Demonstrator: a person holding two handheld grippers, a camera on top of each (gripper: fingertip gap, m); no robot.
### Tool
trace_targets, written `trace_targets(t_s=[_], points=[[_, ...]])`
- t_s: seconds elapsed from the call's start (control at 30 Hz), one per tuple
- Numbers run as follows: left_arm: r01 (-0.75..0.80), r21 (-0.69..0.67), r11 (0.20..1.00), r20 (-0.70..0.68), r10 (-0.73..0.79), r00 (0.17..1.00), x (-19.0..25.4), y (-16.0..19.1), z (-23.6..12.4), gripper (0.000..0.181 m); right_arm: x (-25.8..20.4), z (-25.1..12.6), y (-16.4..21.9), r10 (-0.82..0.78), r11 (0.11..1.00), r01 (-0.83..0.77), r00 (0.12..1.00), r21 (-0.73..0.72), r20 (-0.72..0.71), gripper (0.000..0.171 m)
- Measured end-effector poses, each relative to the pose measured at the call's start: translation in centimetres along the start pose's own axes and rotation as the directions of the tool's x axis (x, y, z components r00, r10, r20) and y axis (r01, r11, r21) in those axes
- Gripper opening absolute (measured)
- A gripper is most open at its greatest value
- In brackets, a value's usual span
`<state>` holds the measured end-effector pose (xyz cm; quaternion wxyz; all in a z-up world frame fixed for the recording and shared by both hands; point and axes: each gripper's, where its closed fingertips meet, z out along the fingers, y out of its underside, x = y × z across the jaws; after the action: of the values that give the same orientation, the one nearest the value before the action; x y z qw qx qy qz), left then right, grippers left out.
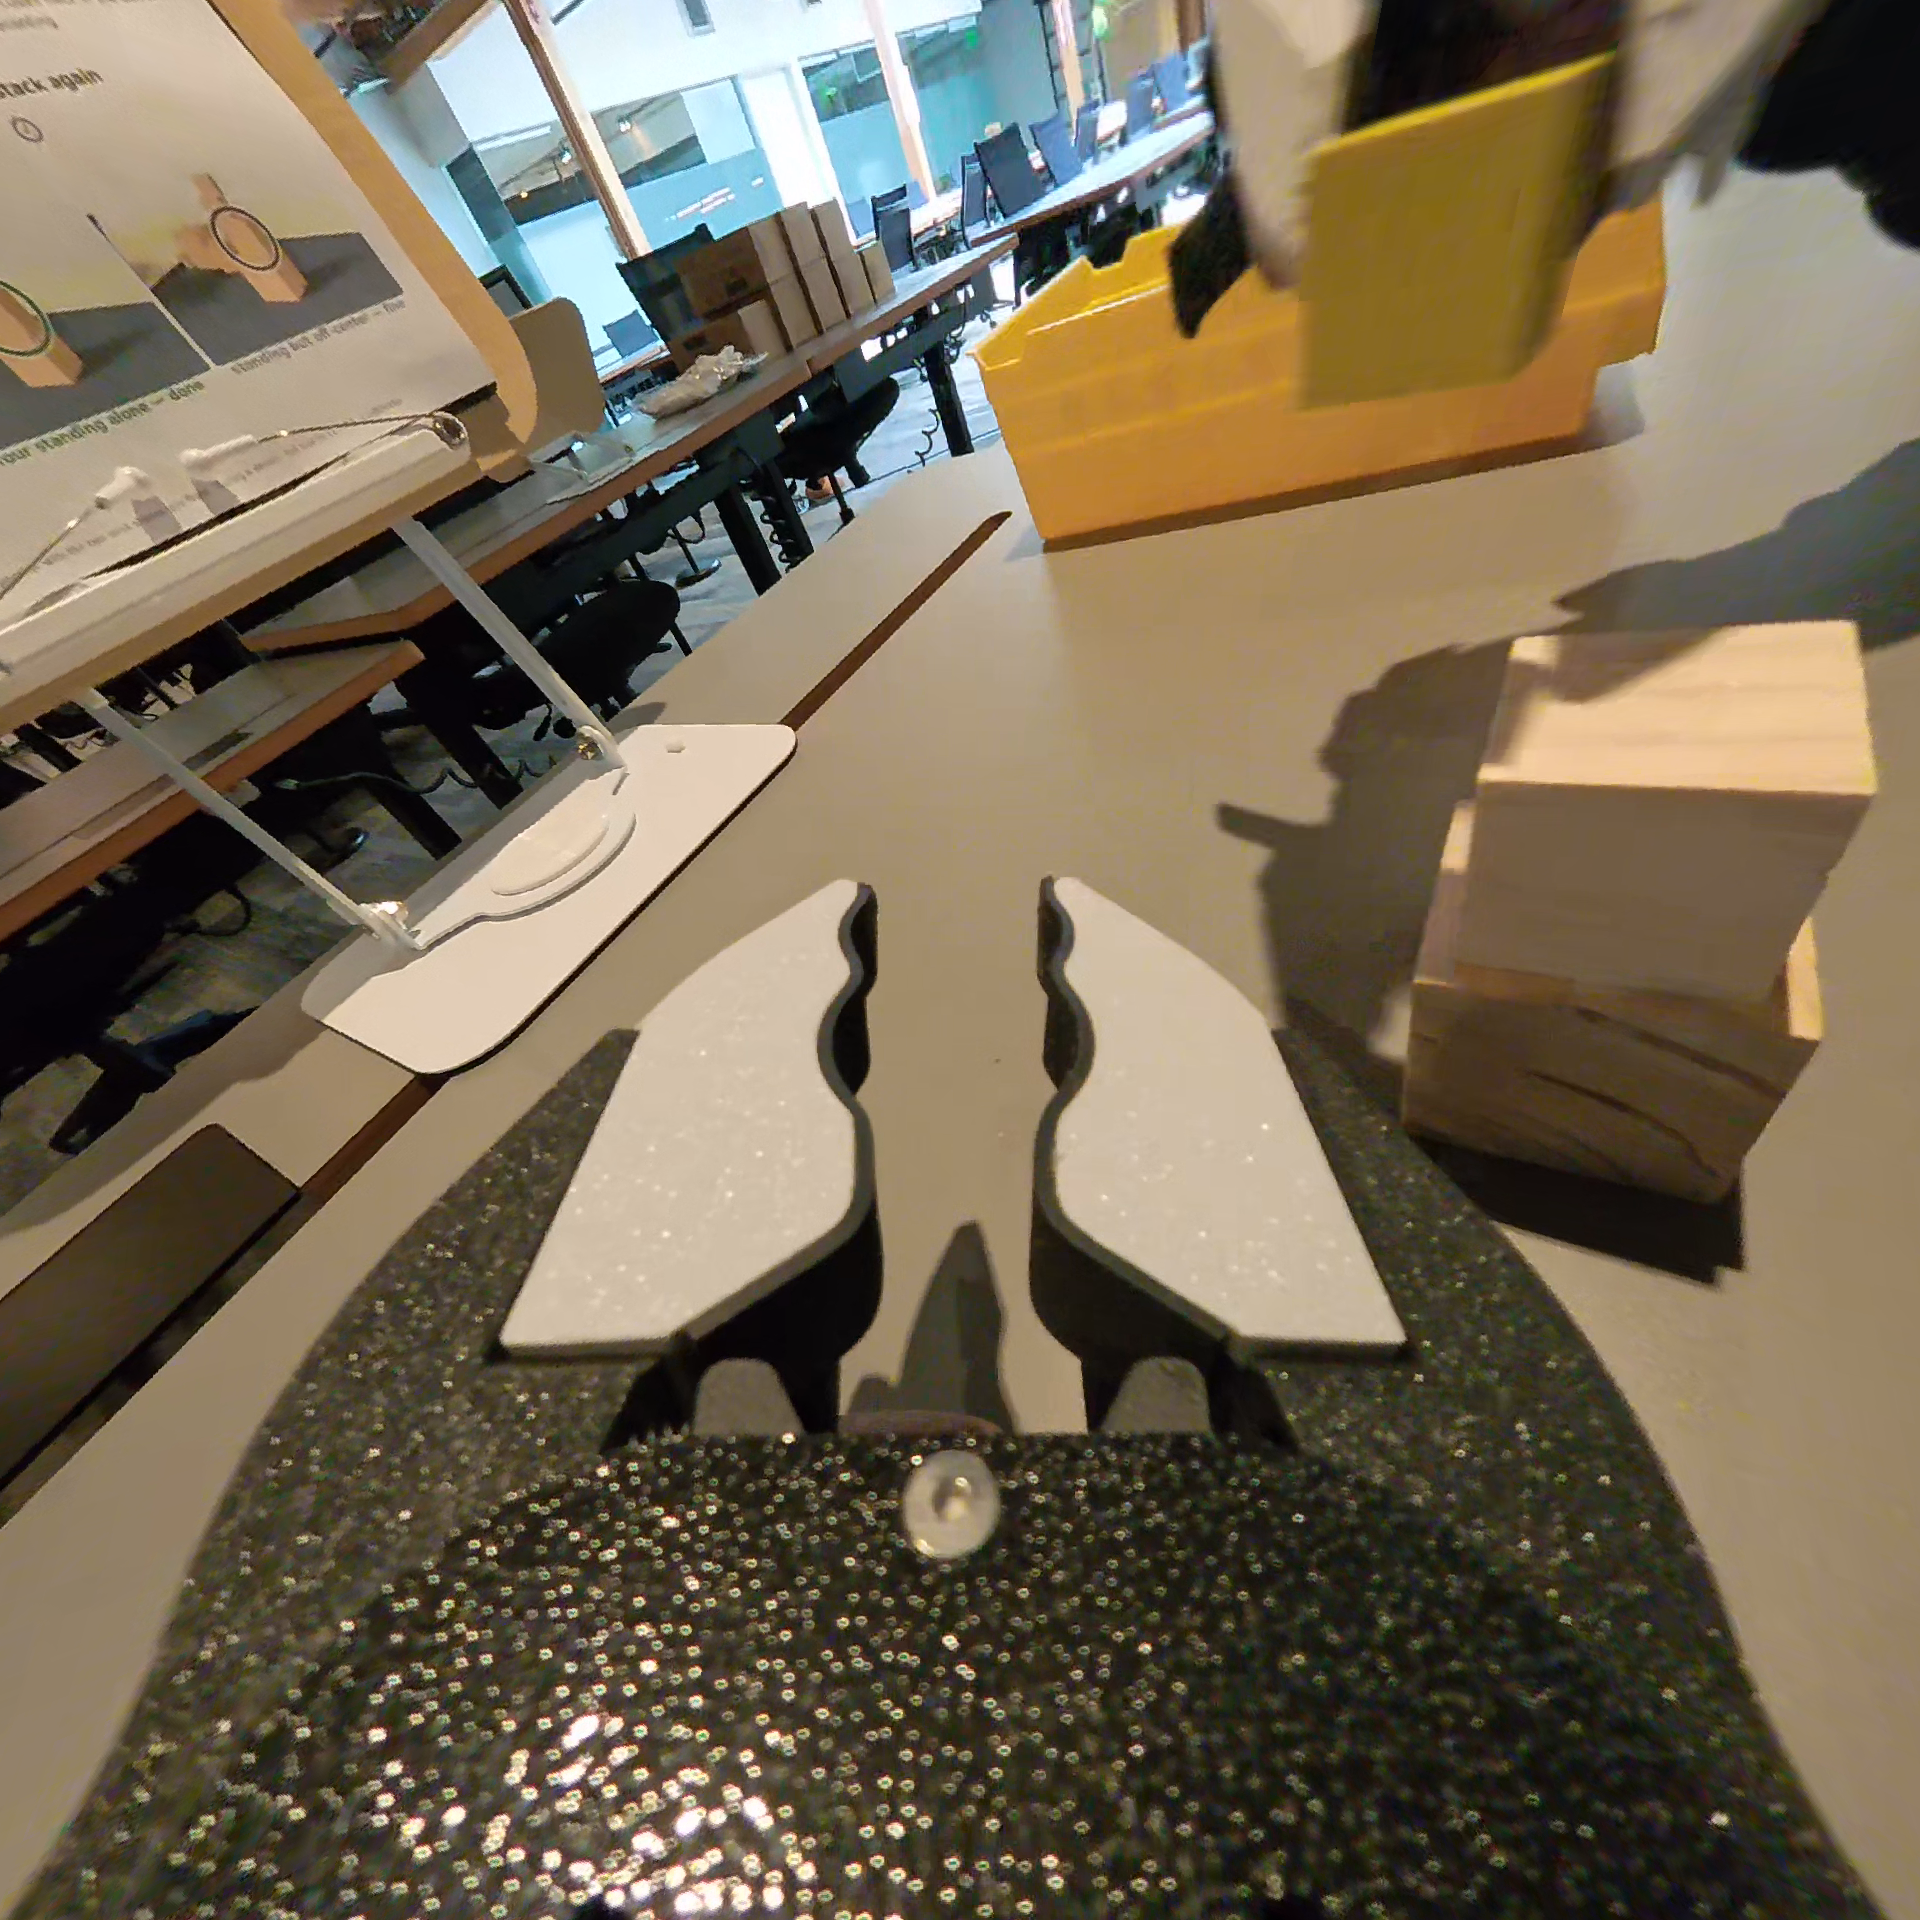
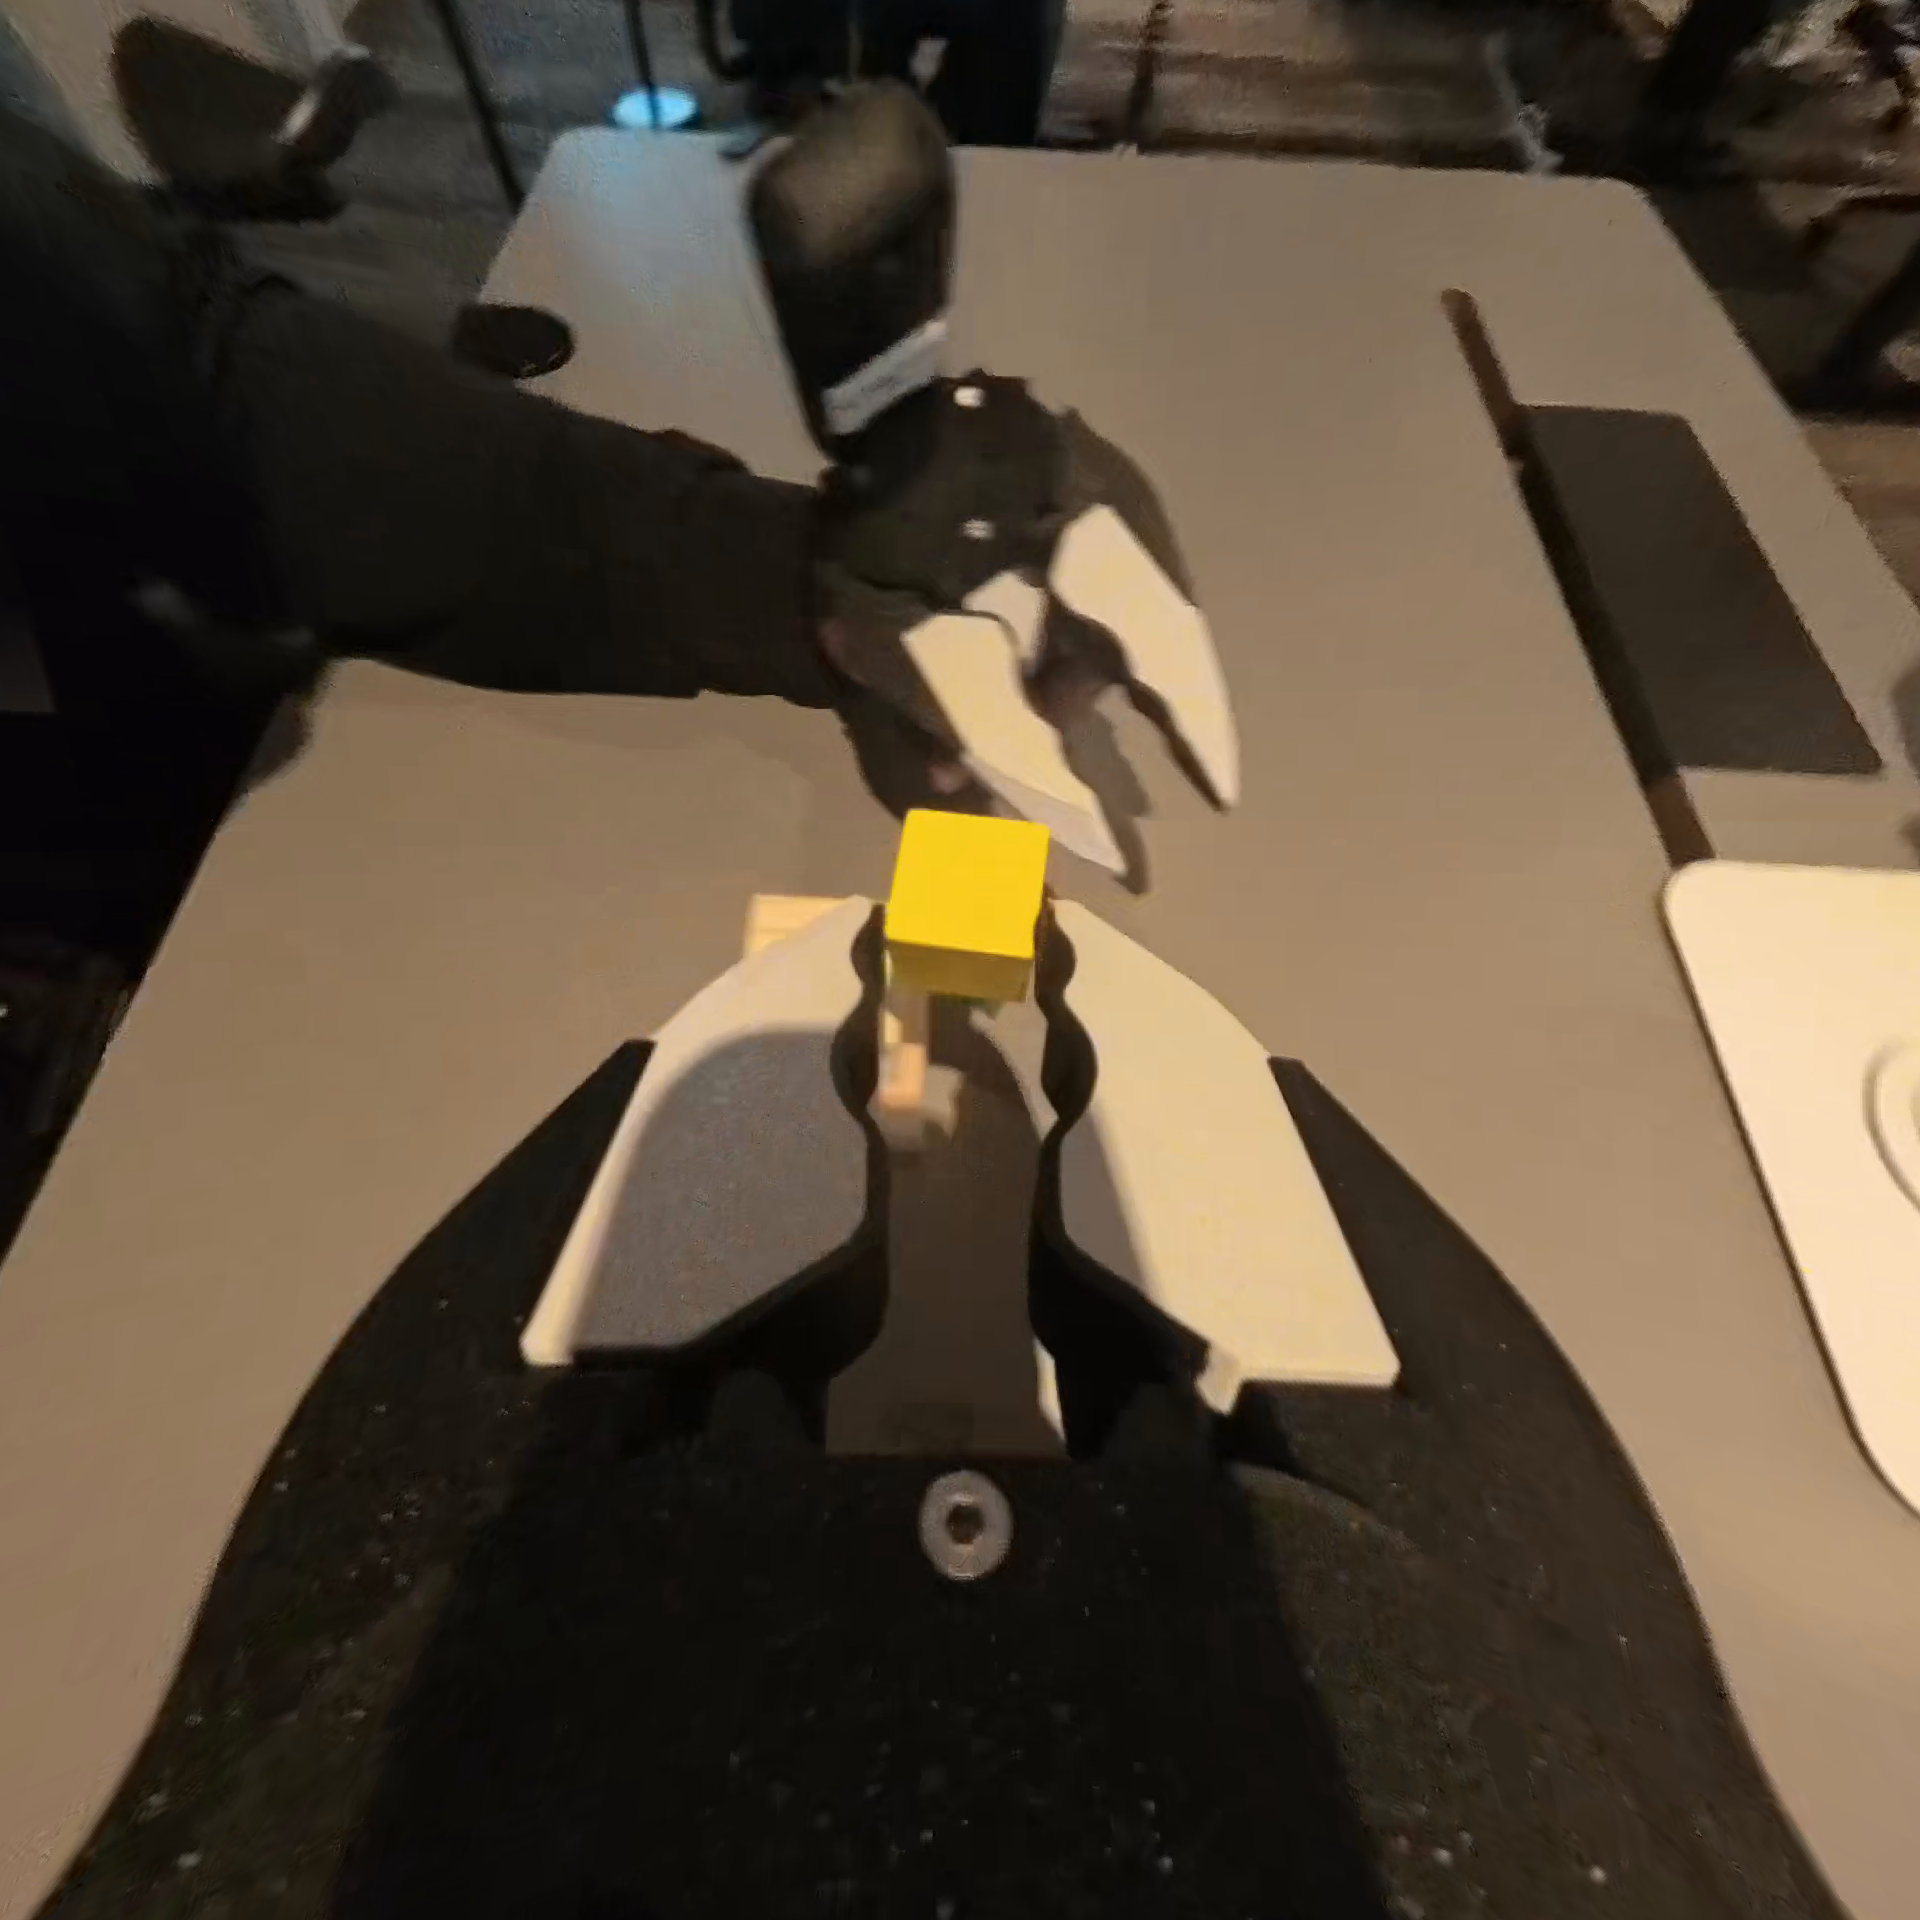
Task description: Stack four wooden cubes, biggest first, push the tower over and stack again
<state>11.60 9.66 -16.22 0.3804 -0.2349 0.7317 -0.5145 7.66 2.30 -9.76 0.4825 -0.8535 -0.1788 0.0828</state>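
Observation:
Two bare wooden cubes are stacked on the grey table at the right of the left wrist view, a smaller one (image 1: 1652, 821) sitting skewed on a bigger one (image 1: 1579, 1081). My right gripper (image 2: 966, 925) is shut on a yellow cube (image 2: 966, 894) and holds it in the air over the stack (image 2: 790, 920), which its fingers mostly hide. The yellow cube (image 1: 1444, 229) shows blurred at the top of the left wrist view. My left gripper (image 1: 951, 914) is open and empty, low over the table left of the stack. It also shows in the right wrist view (image 2: 1169, 826).
A yellow plastic bin (image 1: 1247, 436) stands at the far side of the table. A white stand base (image 1: 551, 894) holds an instruction sheet (image 1: 208, 260) on the left. A dark mat (image 2: 1683, 603) lies near the table edge. A person's black sleeve (image 2: 416, 540) reaches in. One gripper's finger ends stand about 11 cm off the other's.

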Motion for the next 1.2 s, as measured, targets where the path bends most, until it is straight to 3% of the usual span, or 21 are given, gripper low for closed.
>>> trace_targets(t_s=[0.27,1.2], points=[[0.009,0.01,1.0,-0.003,-0.009,1.0,-0.1,-0.1,-0.1,0.029,-4.4,2.8,0.2,-0.08,0.989,0.092,0.991,-0.114,0.11,0.027],[-0.017,-0.004,1.0,-0.008,0.017,1.0,0.2,0.0,0.0,0.029,-3.7,3.6,2.7,-0.025,0.982,0.049,0.991,-0.184,0.13,0.028]])
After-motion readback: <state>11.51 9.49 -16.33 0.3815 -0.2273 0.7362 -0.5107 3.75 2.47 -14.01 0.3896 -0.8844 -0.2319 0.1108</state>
